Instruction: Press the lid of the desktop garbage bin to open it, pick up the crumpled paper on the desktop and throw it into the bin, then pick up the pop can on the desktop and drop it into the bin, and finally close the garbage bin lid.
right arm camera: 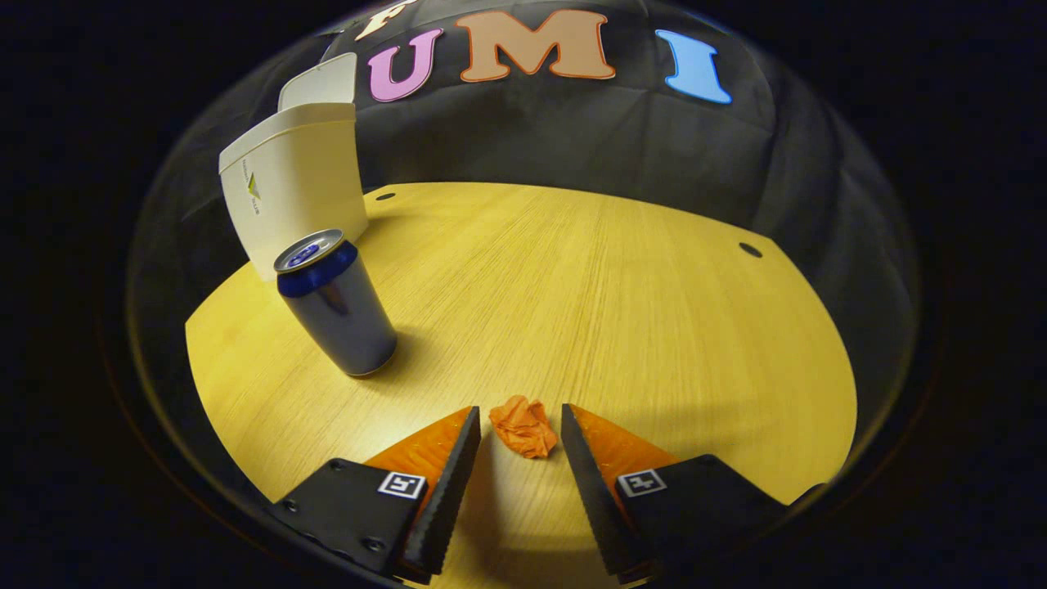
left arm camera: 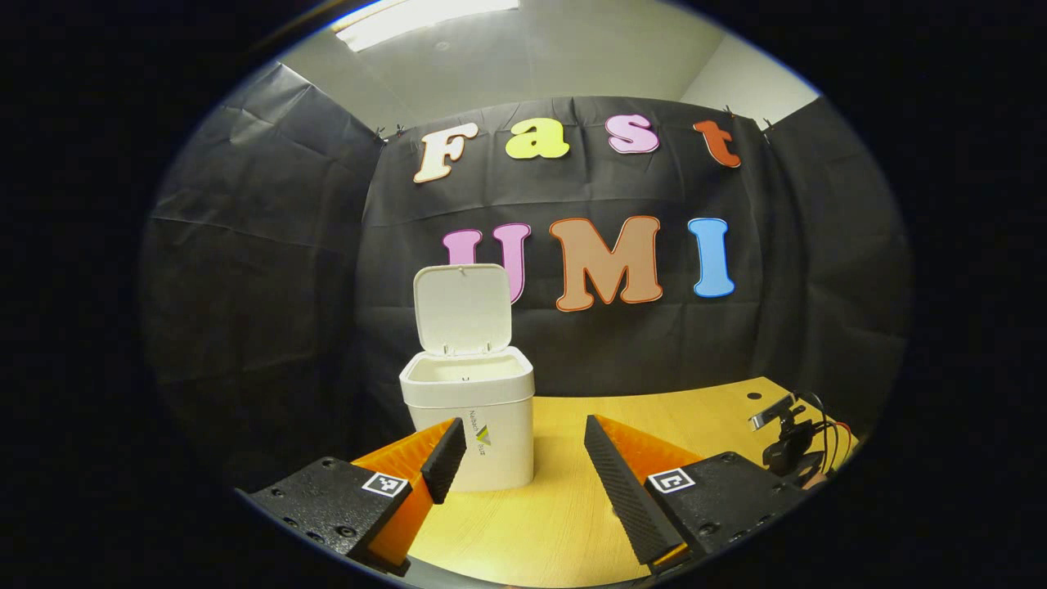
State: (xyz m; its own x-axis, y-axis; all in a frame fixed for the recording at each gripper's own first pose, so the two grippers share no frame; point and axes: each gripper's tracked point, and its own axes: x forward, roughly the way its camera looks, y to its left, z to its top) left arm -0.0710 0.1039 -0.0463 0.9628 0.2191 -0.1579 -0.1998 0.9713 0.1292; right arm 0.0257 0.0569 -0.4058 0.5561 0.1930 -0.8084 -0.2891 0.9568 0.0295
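- Tabletop (right arm camera: 572, 270): bin (left arm camera: 473, 417) at back, lid (left arm camera: 462, 307) up, so opening looks done.
- Pop can (right arm camera: 335, 307) upright near bin, untouched.
- Crumpled paper (right arm camera: 523, 425) lies between our right gripper (right arm camera: 519, 438) jaws, spread; next, clench.
- Left gripper (left arm camera: 523, 458) jaws spread, empty.

Left gripper (left arm camera: 519, 458): two wedge-shaped fingers (left arm camera: 622, 483) with ribbed inner faces, each mounted on a dark block (left arm camera: 327, 503) fastened with recessed screws. Each block carries a small square black-and-white marker (left arm camera: 384, 484) on its top face, beside the base of the finger.

Right gripper (right arm camera: 511, 446): the same build, with two tapering fingers (right arm camera: 593, 483) showing fine ridges along the inner faces and smooth sloping outer sides. The dark mounting blocks (right arm camera: 343, 511) bear screw heads near their outer edges, and a square coded marker (right arm camera: 642, 483) sits on each block just behind the finger.
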